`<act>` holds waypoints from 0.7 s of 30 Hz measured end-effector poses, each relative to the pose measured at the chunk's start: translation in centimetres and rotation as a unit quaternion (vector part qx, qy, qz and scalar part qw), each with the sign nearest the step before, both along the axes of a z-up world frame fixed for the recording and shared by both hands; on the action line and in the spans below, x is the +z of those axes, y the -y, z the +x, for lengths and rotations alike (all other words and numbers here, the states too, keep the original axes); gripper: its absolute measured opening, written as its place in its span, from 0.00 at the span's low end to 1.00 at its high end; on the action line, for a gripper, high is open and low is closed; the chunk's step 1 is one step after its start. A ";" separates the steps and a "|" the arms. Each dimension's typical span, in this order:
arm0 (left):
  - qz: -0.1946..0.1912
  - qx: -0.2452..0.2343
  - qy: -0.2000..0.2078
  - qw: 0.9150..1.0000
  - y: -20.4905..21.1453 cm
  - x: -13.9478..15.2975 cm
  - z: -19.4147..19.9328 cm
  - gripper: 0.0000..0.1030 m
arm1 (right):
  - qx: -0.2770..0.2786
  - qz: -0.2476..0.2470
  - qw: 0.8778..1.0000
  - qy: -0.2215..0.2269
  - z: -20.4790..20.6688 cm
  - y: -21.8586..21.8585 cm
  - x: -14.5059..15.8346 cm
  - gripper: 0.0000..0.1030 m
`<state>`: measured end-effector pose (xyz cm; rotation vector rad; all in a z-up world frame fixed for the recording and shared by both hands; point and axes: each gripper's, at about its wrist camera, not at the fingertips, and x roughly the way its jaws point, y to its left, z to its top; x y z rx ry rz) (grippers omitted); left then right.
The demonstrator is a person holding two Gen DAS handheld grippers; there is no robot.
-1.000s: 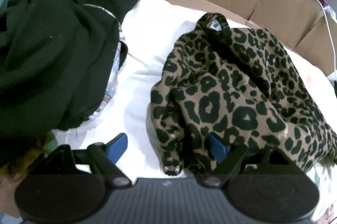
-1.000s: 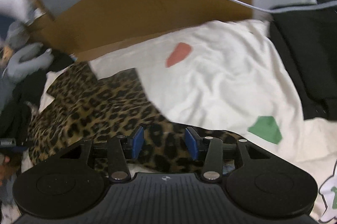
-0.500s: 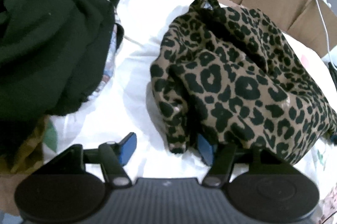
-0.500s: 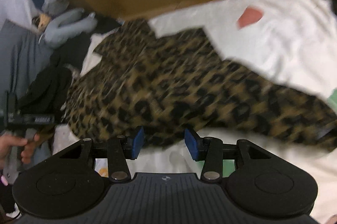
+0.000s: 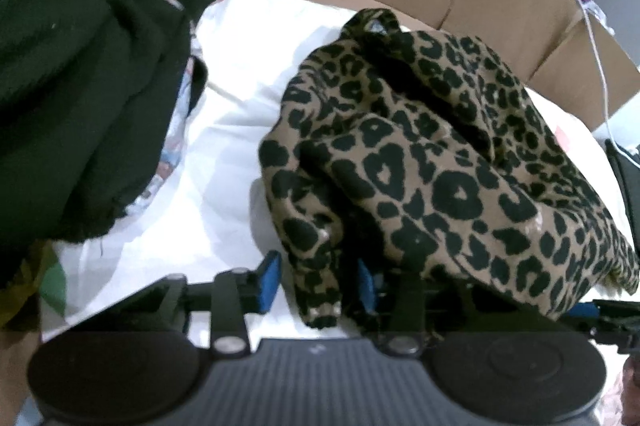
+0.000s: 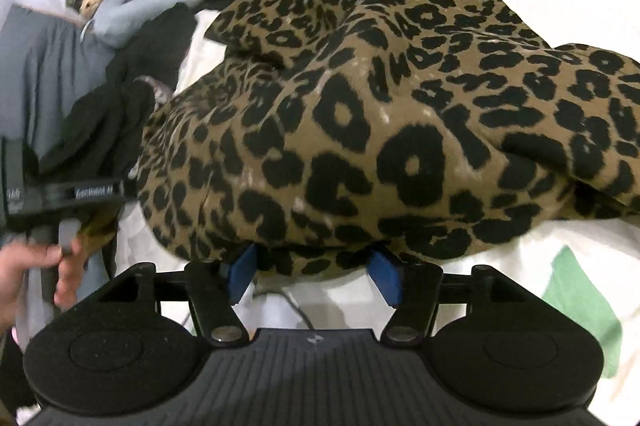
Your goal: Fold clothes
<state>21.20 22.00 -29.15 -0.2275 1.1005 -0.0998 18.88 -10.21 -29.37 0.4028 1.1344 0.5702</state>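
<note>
Down at the bottom centre of the left wrist view, the left gripper [image 5: 316,282] has just been closing, a hanging fold of the leopard-print garment [image 5: 440,165] between its blue pads; whether they pinch it I cannot tell. Likewise low in its own view, the right gripper [image 6: 314,272] has just been opening, jaws apart at the garment's near edge. Black clothes [image 5: 80,85] fill the upper left on the white sheet [image 5: 224,153].
</note>
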 end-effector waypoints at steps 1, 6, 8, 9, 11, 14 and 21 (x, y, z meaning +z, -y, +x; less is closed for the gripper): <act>-0.006 0.004 -0.001 1.000 -0.1 0.0 -0.1 0.33 | -0.006 0.003 1.000 -0.001 0.2 0.1 -0.1 0.32; -0.043 0.024 -0.008 0.999 -1.3 0.5 -0.7 0.18 | -0.034 0.012 0.999 0.012 0.9 1.7 0.8 0.00; -0.063 0.037 -0.007 0.997 -2.0 0.9 -1.0 0.16 | -0.051 0.013 0.998 0.025 1.1 2.8 1.6 0.00; -0.071 0.042 -0.006 0.997 -2.3 1.1 -1.1 0.15 | -0.057 0.014 0.998 0.031 1.2 3.2 2.0 0.00; -0.085 0.049 -0.001 0.995 -2.8 1.8 -1.5 0.14 | -0.073 0.011 0.996 0.045 1.3 4.2 2.8 0.00; -0.100 0.048 0.012 0.994 -3.2 3.3 -2.4 0.13 | -0.082 0.006 0.995 0.053 1.4 5.1 3.5 0.00; -0.139 0.044 0.031 0.989 -3.9 6.5 -5.1 0.12 | -0.057 0.010 0.997 0.050 0.2 4.9 4.1 0.01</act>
